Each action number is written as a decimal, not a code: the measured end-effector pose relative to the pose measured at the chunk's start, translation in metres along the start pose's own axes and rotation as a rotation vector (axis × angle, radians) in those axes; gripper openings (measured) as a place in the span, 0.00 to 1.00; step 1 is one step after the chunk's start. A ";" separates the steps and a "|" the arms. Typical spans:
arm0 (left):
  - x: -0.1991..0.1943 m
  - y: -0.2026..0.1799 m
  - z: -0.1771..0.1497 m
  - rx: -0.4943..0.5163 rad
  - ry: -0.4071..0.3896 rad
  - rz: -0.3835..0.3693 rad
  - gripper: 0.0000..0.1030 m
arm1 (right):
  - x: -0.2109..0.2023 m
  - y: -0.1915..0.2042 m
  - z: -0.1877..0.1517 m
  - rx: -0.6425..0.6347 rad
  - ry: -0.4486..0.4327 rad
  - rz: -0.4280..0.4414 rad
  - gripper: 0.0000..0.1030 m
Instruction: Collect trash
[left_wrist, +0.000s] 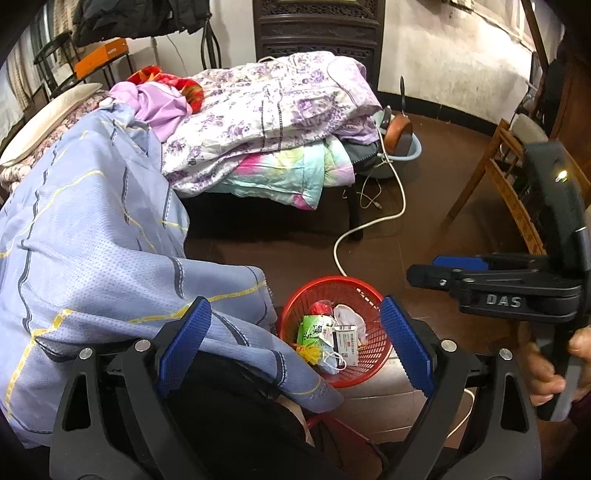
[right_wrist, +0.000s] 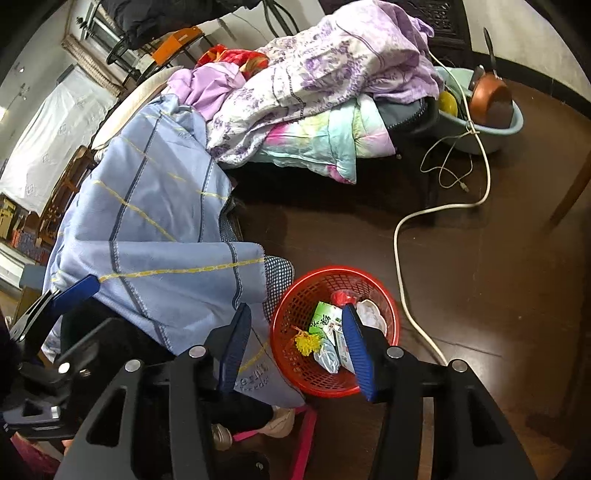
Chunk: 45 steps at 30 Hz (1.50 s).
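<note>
Red plastic mesh basket (right_wrist: 334, 328), round, upright on dark floor, close beside the hanging edge of a blue bedsheet. Open top, part full. Contents heaped toward the middle: green-and-white carton (right_wrist: 322, 317) with printed characters, tilted; white printed box (left_wrist: 345, 341) with barcode label, lying against the carton; crumpled red wrapper (left_wrist: 320, 307) at the far side; white crumpled bag (right_wrist: 371, 317) at the far right; yellow tuft-like scrap (right_wrist: 306, 343) at the near left; clear crinkled plastic (right_wrist: 327, 356) near the front.
</note>
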<state>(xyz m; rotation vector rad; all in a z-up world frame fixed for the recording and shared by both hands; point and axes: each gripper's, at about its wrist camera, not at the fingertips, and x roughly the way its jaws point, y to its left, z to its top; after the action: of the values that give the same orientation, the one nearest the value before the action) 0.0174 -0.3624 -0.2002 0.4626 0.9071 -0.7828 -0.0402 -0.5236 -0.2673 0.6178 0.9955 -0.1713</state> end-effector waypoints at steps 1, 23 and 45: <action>0.001 -0.001 0.000 0.006 0.004 0.001 0.87 | -0.003 0.001 0.000 -0.007 0.003 -0.006 0.50; 0.016 -0.017 0.002 0.085 0.079 0.009 0.89 | -0.005 -0.004 -0.016 0.007 0.104 -0.085 0.59; 0.017 -0.017 0.003 0.082 0.080 0.011 0.89 | -0.006 -0.005 -0.017 0.005 0.102 -0.089 0.59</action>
<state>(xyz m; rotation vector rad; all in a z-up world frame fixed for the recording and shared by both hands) 0.0126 -0.3817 -0.2128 0.5739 0.9481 -0.7981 -0.0579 -0.5187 -0.2707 0.5919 1.1221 -0.2228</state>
